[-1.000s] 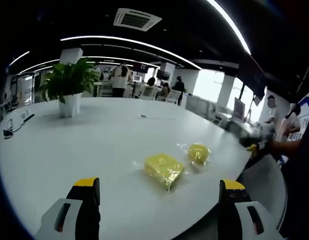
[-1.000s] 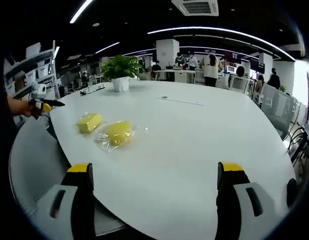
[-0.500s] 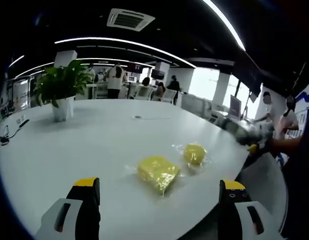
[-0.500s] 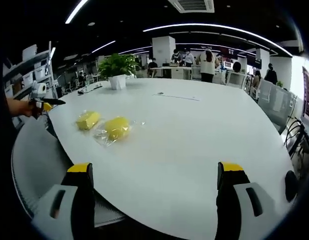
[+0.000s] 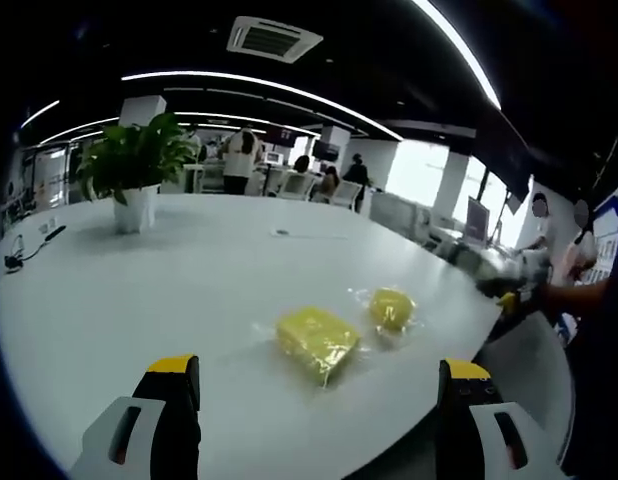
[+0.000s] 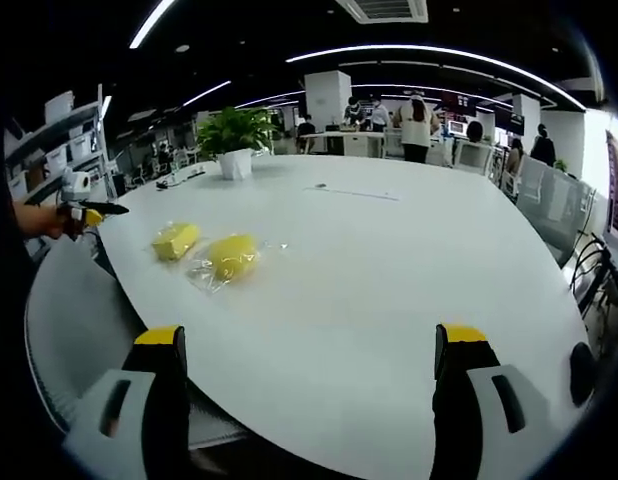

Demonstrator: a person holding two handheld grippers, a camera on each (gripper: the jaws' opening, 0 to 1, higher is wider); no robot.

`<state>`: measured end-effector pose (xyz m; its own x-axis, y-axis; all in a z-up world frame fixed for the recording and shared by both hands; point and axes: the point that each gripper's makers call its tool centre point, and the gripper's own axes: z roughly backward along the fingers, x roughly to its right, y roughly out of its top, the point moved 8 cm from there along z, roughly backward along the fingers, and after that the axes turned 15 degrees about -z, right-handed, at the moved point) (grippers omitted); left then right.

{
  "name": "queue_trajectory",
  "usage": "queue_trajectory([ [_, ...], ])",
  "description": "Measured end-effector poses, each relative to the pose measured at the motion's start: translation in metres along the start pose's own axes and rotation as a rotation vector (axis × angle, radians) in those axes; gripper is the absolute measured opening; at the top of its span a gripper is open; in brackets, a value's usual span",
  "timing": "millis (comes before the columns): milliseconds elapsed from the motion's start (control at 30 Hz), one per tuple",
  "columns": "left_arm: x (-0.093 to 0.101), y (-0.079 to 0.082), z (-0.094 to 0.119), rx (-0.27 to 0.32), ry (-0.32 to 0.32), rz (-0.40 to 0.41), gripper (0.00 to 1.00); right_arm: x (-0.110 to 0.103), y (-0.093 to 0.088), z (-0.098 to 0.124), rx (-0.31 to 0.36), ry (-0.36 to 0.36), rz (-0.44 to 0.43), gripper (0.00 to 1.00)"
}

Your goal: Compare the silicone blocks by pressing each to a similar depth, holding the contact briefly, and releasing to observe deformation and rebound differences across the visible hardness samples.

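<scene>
1. The left claw (image 5: 317, 425) hangs over the near edge of the white desk (image 5: 169, 290), its jaws spread wide and holding nothing.
2. Ahead of it lie two yellow silicone samples in clear wrap: a squarish block (image 5: 315, 339) and, just beside it toward the desk's edge, a rounder block (image 5: 392, 307). They lie near each other; whether the wraps touch cannot be told.
3. The right claw (image 6: 314, 420) is likewise released, jaws wide apart, above the desk's near edge and well apart from the samples.
4. In the right gripper view the rounder block sits nearer and the squarish block beyond it, to the left.
5. A potted plant (image 5: 134, 165) stands far back on the desk, with a thin flat strip (image 5: 311, 236) lying past the middle.
6. The left gripper appears at the left edge of the right gripper view, held in a hand (image 6: 44, 218).
</scene>
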<state>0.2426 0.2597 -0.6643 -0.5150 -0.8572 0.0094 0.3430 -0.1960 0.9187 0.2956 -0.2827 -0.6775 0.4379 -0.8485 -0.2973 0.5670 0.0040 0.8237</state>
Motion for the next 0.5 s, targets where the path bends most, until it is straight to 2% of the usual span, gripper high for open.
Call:
queue_trajectory([
  [233,0.006,0.005,-0.01,0.002,-0.019,-0.002,1.0,0.006,0.007,0.003,0.02,-0.005,-0.002,0.97],
  [500,0.004,0.012,-0.015,0.015,-0.025,0.009,1.0,0.01,0.005,0.003,0.027,-0.014,-0.011,0.97],
])
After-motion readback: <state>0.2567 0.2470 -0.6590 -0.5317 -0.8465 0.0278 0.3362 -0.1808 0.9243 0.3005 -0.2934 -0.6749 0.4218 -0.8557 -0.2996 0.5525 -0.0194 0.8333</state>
